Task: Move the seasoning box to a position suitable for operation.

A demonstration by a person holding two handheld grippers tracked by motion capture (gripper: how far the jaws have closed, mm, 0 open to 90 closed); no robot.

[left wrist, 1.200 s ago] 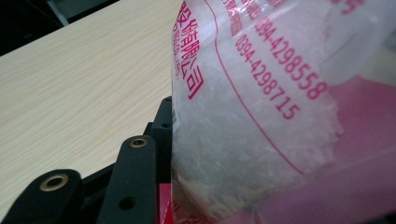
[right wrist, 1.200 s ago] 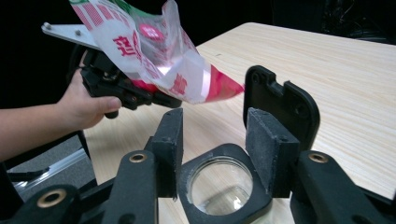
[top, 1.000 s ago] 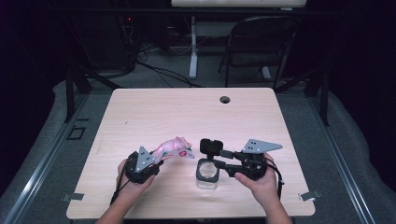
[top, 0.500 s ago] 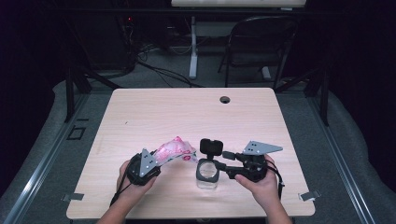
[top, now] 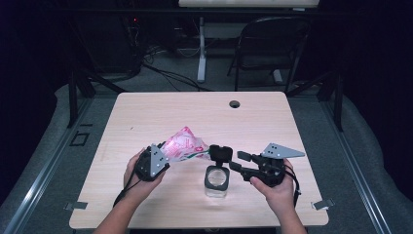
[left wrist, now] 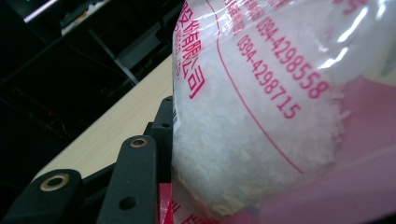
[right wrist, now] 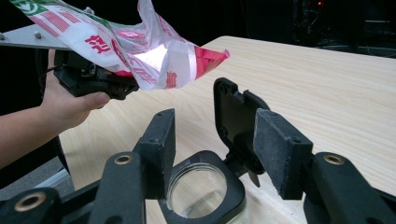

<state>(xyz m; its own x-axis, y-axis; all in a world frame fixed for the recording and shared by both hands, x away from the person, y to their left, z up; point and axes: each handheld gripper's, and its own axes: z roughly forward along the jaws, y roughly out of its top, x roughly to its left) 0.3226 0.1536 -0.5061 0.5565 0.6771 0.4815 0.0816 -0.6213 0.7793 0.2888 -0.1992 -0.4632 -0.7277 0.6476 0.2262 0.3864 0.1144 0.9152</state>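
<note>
A clear glass jar [top: 216, 181] stands near the table's front edge, its black hinged lid [top: 221, 153] flipped up. From the left, my left gripper [top: 160, 157] is shut on a pink-and-white bag [top: 184, 145] of white crystals, held tilted above the table with one corner towards the jar. Up close the bag [left wrist: 261, 116] bulges past the left finger [left wrist: 161, 123] and hides the other. My right gripper [top: 237, 161] is open just right of the jar. Its jaws have just been opening. They flank the jar [right wrist: 201, 193] and the raised lid [right wrist: 236, 116] without pressing either.
The light wooden table [top: 195, 112] has a round cable hole [top: 234, 104] at its far edge. A dark chair [top: 272, 48] and desk legs stand behind it. The bag [right wrist: 140, 51] and the hand on the left gripper [right wrist: 88, 77] hang over the jar's far side.
The left gripper has lifted the bag a little and brought it nearer the jar. The right gripper's jaws have spread wider beside the upright lid.
</note>
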